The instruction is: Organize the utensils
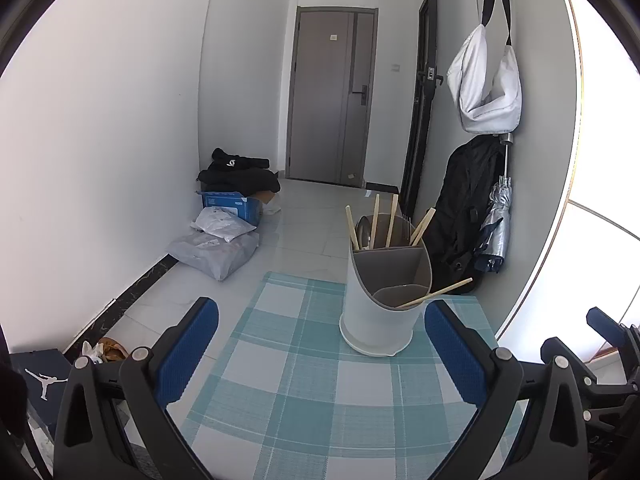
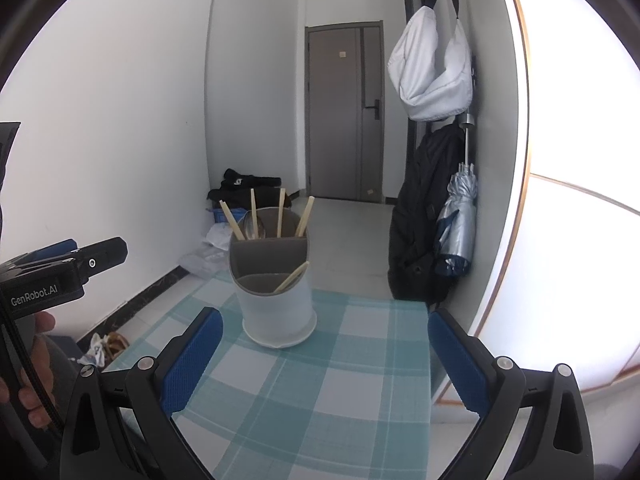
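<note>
Checked teal-and-white cloth covers the surface [image 1: 304,380]. One white utensil holder [image 1: 382,300], divided into compartments, stands upright near the far right corner. Four wooden chopsticks [image 1: 375,222] stand in its rear compartment; one more chopstick [image 1: 436,293] leans out of the low front compartment over its right rim. One metal spoon [image 2: 255,225] and what appear to be fork tines sit in the rear compartment; their handles are hidden by the holder wall. Left gripper [image 1: 320,356]: fingers apart, holding nothing. Right gripper [image 2: 326,360]: fingers apart, holding nothing. Both grippers' bodies are cut off at the lower frame edge.
</note>
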